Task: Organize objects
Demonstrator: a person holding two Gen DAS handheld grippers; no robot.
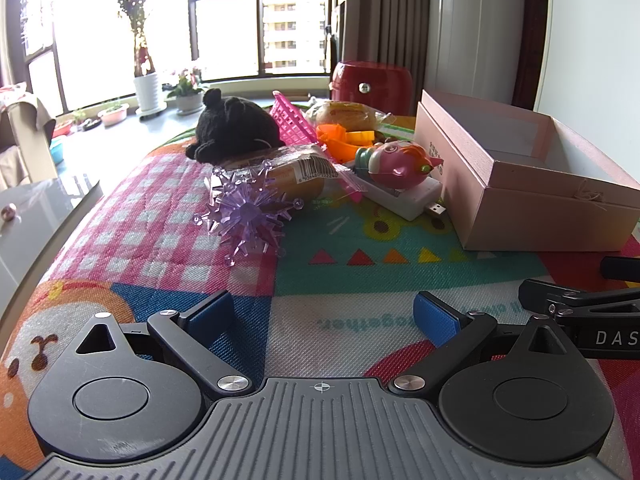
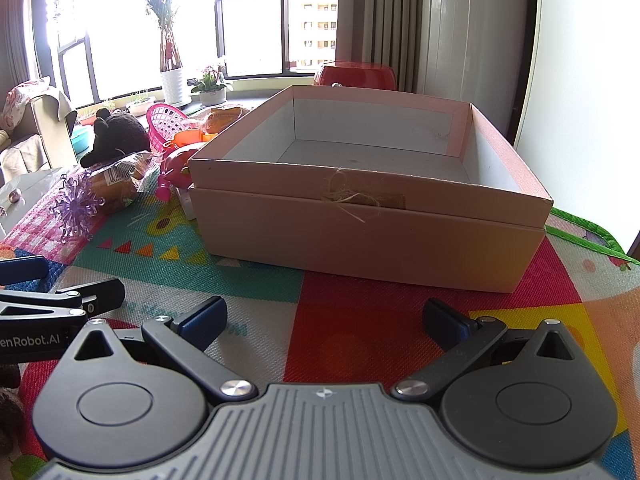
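Observation:
An open, empty pink box (image 2: 360, 224) stands on the colourful mat; it also shows in the left wrist view (image 1: 532, 184). Left of it lies a pile: a purple spiky ball (image 1: 248, 216), a wrapped bread (image 1: 296, 172), a pink cartoon toy (image 1: 400, 162) on a white USB device (image 1: 404, 196), a black plush (image 1: 232, 128), a pink basket (image 1: 292, 120) and orange pieces (image 1: 344, 140). My left gripper (image 1: 324, 316) is open and empty, short of the spiky ball. My right gripper (image 2: 324, 320) is open and empty, in front of the box.
A red stool (image 1: 370, 84) stands behind the table. Potted plants (image 1: 148, 88) line the windowsill. A grey glass table (image 1: 28, 216) sits at the left. The right gripper's body (image 1: 580, 312) shows at the left view's right edge.

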